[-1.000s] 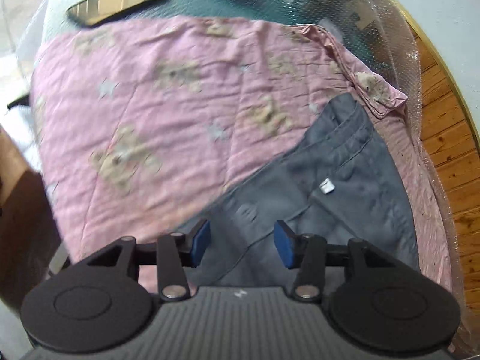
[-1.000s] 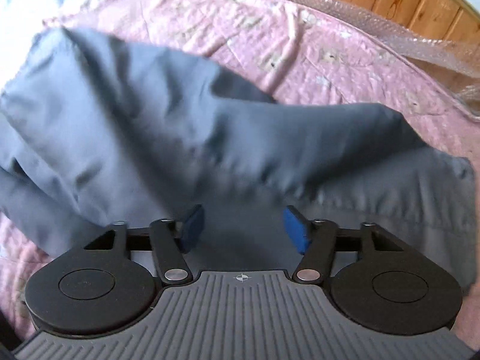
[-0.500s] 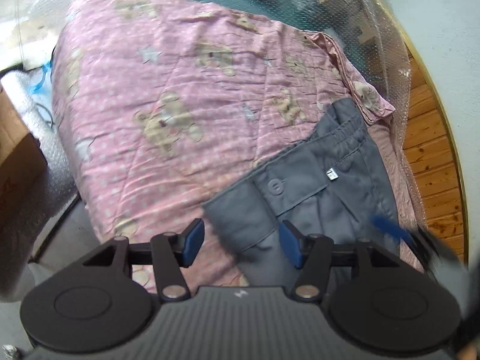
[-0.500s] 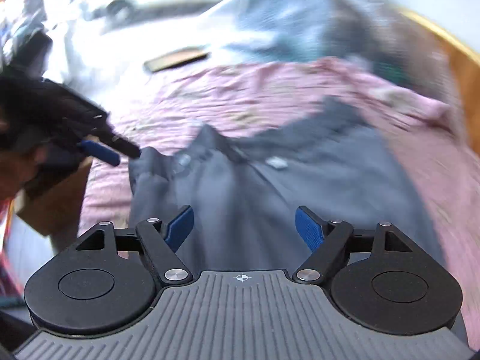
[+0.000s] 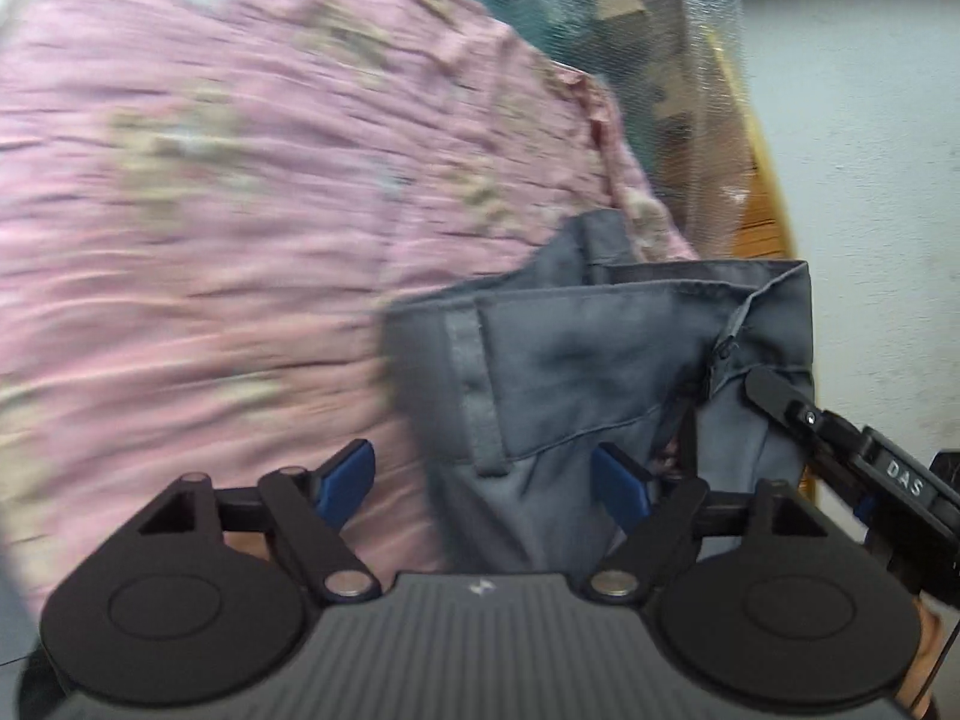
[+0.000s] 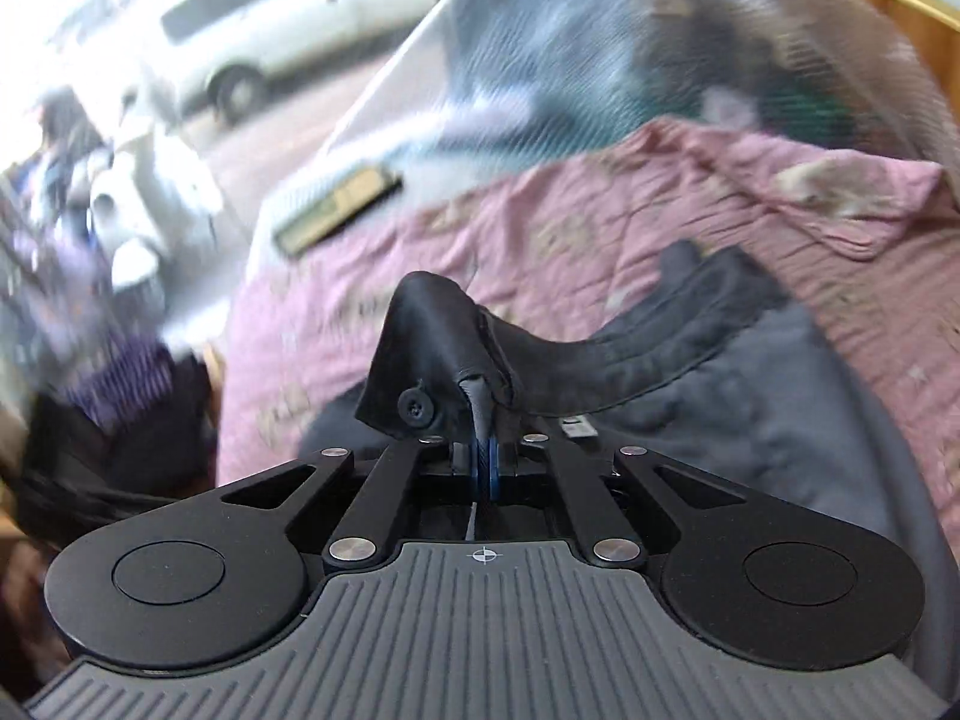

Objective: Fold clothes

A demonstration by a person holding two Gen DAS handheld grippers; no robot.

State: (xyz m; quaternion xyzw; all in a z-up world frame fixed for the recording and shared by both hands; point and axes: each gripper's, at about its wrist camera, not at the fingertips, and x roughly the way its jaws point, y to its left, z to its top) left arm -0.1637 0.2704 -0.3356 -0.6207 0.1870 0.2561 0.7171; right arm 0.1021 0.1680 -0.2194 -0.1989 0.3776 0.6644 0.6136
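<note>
1. My right gripper (image 6: 485,461): jaws fully together, blue pads (image 6: 493,462) pinching a fold of the grey trousers (image 6: 750,420) at the waistband, close to the button (image 6: 415,405). The cloth humps up over the fingertips and trails off to the right.
2. My left gripper (image 5: 483,483): jaws opening, already wide. The blue pads (image 5: 621,483) press on nothing. The trousers' left edge and a belt loop (image 5: 480,396) lie in the gap between them, so cloth is between the jaws but not gripped.
3. Key relation: in the left wrist view the trousers lie straight ahead of the left gripper and slightly right of its centre line. The waistband (image 5: 660,276) runs across the view, roughly crosswise to the fingers; the legs are out of frame toward me, so I cannot tell how they lie.
4. The right gripper (image 5: 774,393) enters that same view from the lower right, its tip on the fly side of the waistband. The right hand has the fly corner; the left hand is nearer the free corner at the belt loop.
5. Judgement: next step is for the left gripper to close on that belt-loop corner, giving both waist corners for a lift or fold. Risk: catching the bedding underneath.
6. Surroundings: the trousers lie on a pink bear-print quilt (image 5: 210,210); plastic sheeting (image 5: 702,90) hangs beyond. Both views are motion-blurred.
</note>
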